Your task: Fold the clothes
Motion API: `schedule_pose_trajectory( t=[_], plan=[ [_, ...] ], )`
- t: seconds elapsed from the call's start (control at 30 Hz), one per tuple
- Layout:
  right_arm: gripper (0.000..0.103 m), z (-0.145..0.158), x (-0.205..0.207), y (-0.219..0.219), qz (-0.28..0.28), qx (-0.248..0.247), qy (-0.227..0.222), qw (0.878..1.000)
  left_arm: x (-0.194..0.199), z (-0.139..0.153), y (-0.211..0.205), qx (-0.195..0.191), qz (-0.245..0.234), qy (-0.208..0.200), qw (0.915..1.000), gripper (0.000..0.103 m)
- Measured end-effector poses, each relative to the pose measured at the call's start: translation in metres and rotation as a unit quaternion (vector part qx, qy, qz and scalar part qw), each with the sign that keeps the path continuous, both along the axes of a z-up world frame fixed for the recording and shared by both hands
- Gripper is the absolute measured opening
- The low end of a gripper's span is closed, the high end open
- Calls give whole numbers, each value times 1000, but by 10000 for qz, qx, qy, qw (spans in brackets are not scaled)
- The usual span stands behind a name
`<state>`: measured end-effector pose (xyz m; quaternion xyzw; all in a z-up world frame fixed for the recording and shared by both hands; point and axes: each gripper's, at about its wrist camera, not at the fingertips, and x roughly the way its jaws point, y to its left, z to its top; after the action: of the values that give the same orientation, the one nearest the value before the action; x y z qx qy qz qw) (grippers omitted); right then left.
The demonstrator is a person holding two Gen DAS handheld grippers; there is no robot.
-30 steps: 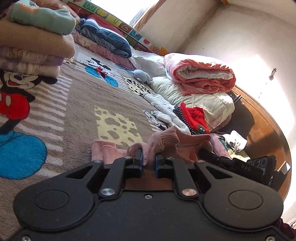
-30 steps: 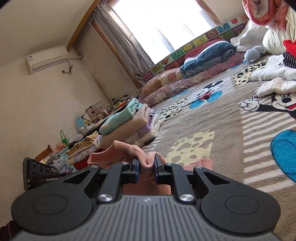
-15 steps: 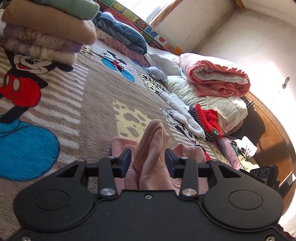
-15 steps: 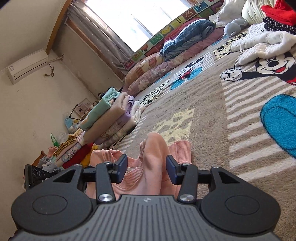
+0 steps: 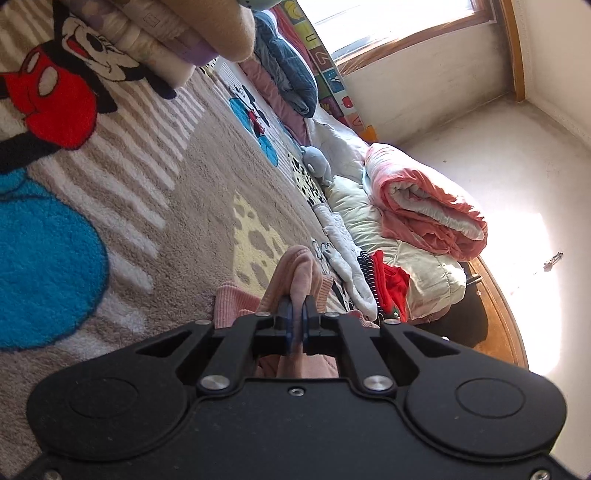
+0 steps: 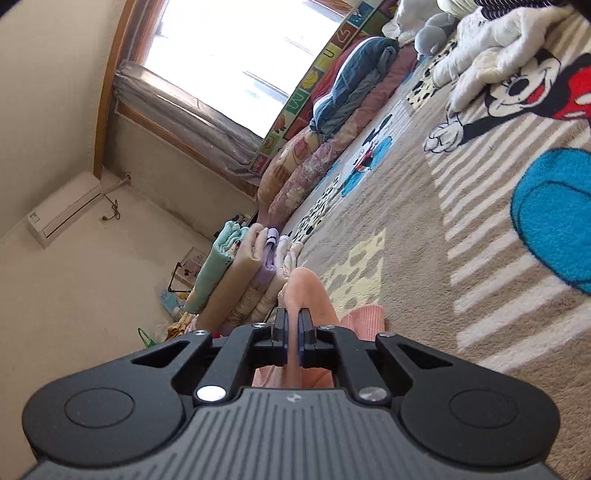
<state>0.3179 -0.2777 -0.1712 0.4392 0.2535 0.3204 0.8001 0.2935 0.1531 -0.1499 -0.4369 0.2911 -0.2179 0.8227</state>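
A pink ribbed garment [image 5: 295, 266] lies bunched on the Mickey Mouse blanket [image 5: 166, 206], right in front of both grippers. In the left wrist view my left gripper [image 5: 296, 306] has its jaws closing, and the blue pads pinch a raised fold of the pink cloth. The right wrist view shows the same pink garment [image 6: 308, 291] rising between the pads of my right gripper [image 6: 293, 317], whose jaws are closing and press on the fold. Both views are rolled sideways. The part of the garment under the gripper bodies is hidden.
A stack of folded clothes [image 5: 147, 33] [image 6: 236, 273] stands on the blanket [image 6: 424, 221] close by. A rolled pink quilt [image 5: 424, 206], a red garment [image 5: 391, 284], a white garment [image 6: 491, 48] and a grey plush toy [image 5: 314, 162] lie along the far side.
Both grippers held the pink cloth, opened around a raised fold half a second ago, and now pinch it again. Both have rolled and sunk towards the blanket.
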Motion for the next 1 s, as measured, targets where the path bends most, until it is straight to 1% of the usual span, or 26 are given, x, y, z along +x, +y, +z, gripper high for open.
schedule_pose_trajectory(
  t=[0.1, 0.17, 0.23, 0.3, 0.37, 0.43, 0.5, 0.57, 0.6, 0.63, 0.67, 0.7, 0.73, 0.77, 0.8, 0.83, 0.87, 0.93, 0.97, 1.0],
  plan=[
    [7, -9, 10, 3, 54, 91, 193, 9998, -2, -3, 4, -120, 21, 89, 9999, 2],
    [7, -16, 14, 4, 66, 125, 409, 9991, -1, -8, 7, -248, 68, 292, 9992, 2],
    [7, -24, 17, 2, 12, 156, 677, 9976, 0, -14, 8, -266, 102, 483, 9984, 2],
    [7, -27, 17, 4, -39, 57, 814, 9967, 1, -19, 9, -311, 137, 649, 9973, 3],
    [7, -29, 17, 6, -83, -56, 885, 9960, 2, -21, 10, -324, 150, 692, 9970, 3],
    [7, -29, 15, 8, -115, -101, 861, 9962, -1, -14, 8, -178, 104, 526, 9984, 4],
    [7, -26, 13, 10, -132, -150, 780, 9968, -4, -3, 4, 99, 42, 325, 9994, 11],
    [12, -17, 7, 10, -175, -288, 576, 9978, -14, 13, 1, 597, 169, -34, 9981, 12],
    [12, -10, 3, 9, -230, -409, 441, 9979, -19, 21, -1, 869, 263, -216, 9956, 12],
    [12, -3, 0, 9, -285, -530, 306, 9977, -24, 30, -7, 1266, 332, -431, 9905, 12],
    [12, 8, -5, 14, -312, -1010, -16, 9944, -28, 38, -16, 1715, 340, -735, 9818, 12],
    [12, 21, -10, 21, -333, -1558, -376, 9865, -31, 46, -25, 2094, 294, -1022, 9720, 12],
    [12, 34, -15, 28, -352, -2099, -735, 9743, -32, 51, -36, 2354, 155, -1282, 9633, 12],
    [12, 46, -19, 40, -258, -2681, -1178, 9558, -32, 54, -47, 2591, 3, -1551, 9533, 12],
    [12, 52, -21, 51, -167, -3003, -1480, 9422, -32, 56, -57, 2774, -165, -1785, 9439, 12],
    [12, 55, -20, 59, -45, -3113, -1658, 9357, -30, 55, -65, 2962, -295, -1894, 9357, 12],
    [12, 57, -19, 67, 84, -3191, -1816, 9301, -25, 50, -70, 3112, -356, -1855, 9314, 12],
    [13, 52, -13, 81, 237, -3592, -1940, 9126, -8, 34, -68, 3108, -380, -1494, 9379, 12],
    [13, 48, -8, 85, 288, -3747, -1915, 9067, 0, 26, -65, 3037, -370, -1260, 9437, 12],
    [13, 43, -1, 85, 323, -3782, -1761, 9083, 6, 18, -57, 2816, -332, -983, 9539, 12]
  ],
)
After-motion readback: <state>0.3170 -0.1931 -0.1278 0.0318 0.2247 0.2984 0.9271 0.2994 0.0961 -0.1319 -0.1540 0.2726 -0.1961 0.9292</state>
